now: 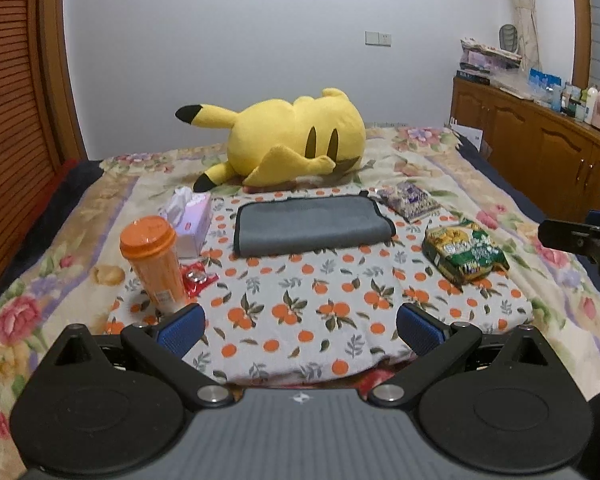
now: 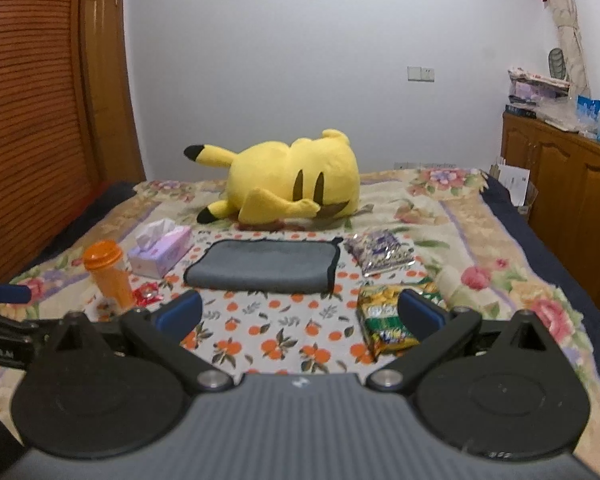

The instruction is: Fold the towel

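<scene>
A grey towel (image 1: pixel 312 226) with a black hem lies folded flat on an orange-print cloth (image 1: pixel 300 320) on the bed; it also shows in the right wrist view (image 2: pixel 264 268). My left gripper (image 1: pixel 300 330) is open and empty, hovering above the near part of the cloth, well short of the towel. My right gripper (image 2: pixel 300 314) is open and empty, also short of the towel, with its right finger (image 2: pixel 420 314) in front of a green snack bag (image 2: pixel 384 324). The right gripper's side shows at the left wrist view's right edge (image 1: pixel 580 236).
A yellow plush toy (image 1: pixel 292 140) lies behind the towel. An orange cup (image 1: pixel 154 264), a tissue box (image 1: pixel 190 222) and a red wrapper (image 1: pixel 196 278) stand left of it. A purple snack bag (image 1: pixel 410 200) and the green snack bag (image 1: pixel 466 254) lie right. A wooden cabinet (image 1: pixel 540 148) runs along the right.
</scene>
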A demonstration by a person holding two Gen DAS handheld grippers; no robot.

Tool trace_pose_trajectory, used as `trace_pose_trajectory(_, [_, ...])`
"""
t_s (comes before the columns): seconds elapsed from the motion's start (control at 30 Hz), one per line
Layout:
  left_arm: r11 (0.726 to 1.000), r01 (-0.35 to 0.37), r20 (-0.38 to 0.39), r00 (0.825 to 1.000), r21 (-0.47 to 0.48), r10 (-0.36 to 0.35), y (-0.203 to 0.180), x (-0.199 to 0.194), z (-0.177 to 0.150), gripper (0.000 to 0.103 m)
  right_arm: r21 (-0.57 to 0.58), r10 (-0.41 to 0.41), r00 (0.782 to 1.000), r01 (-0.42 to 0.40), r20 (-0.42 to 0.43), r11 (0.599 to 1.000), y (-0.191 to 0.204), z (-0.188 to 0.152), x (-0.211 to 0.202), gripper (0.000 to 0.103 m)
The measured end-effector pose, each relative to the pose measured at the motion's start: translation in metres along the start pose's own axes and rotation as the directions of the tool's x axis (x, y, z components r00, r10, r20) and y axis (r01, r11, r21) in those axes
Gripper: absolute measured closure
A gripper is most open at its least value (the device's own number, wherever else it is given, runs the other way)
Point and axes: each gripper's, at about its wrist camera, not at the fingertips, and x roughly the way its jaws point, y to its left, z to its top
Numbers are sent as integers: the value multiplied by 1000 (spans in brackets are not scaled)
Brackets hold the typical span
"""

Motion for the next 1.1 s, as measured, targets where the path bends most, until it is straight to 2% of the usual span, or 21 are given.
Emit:
trace_pose_trajectory(0.57, [1000, -13, -29, 1000, -13, 13, 2, 11, -39, 0, -39, 20, 999, -22, -39, 999, 25, -41, 2, 0])
trace_pose_trajectory(1.1, [999, -29, -25, 999, -36, 29, 9, 20, -58, 0, -13, 0, 999, -1, -39, 1000, 15, -57, 7, 0])
